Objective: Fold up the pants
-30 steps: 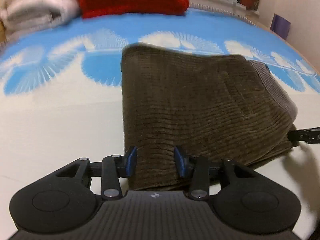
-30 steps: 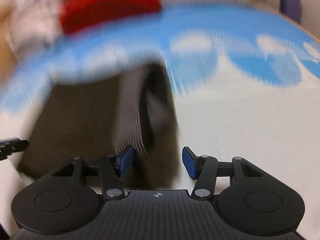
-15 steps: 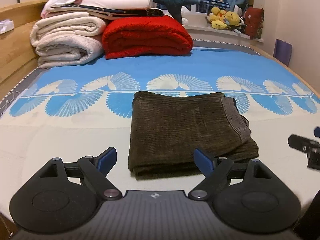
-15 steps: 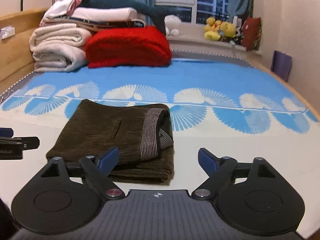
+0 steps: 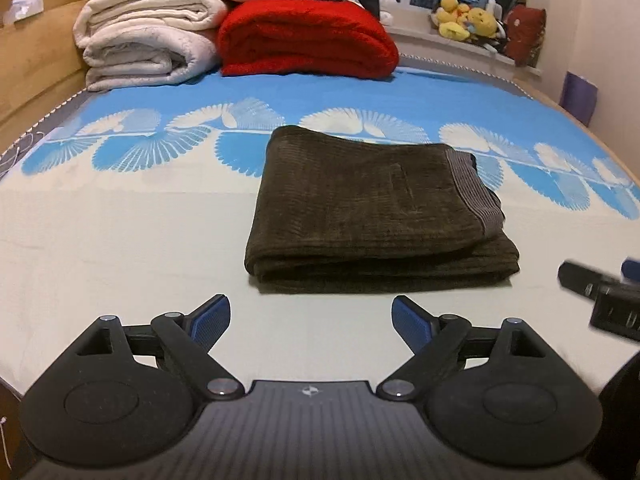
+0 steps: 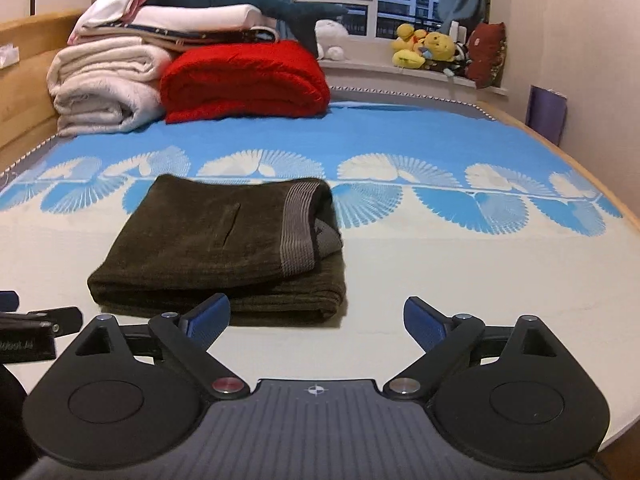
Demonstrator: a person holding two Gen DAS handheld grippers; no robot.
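Note:
The dark brown corduroy pants (image 5: 372, 208) lie folded into a compact rectangle on the bed (image 5: 100, 240), the grey ribbed waistband (image 6: 298, 232) on top at their right end. My left gripper (image 5: 310, 308) hovers just short of the near fold; its jaws are opening with nothing between them. My right gripper (image 6: 317, 304) sits before the pants' (image 6: 208, 236) near right corner, jaws also opening and empty. Each gripper shows at the edge of the other's view: the right one (image 5: 600, 292) and the left one (image 6: 40, 320).
Folded white blankets (image 5: 148, 36) and a red blanket (image 5: 308, 40) are stacked at the far end of the bed. A wooden bed frame (image 5: 36, 60) runs along the left. Plush toys (image 6: 428, 50) sit on the window sill, and a purple object (image 6: 546, 114) leans on the right wall.
Both grippers let go of the pants' near edge, opened wide and drew back and up. The folded pants now lie free on the bed.

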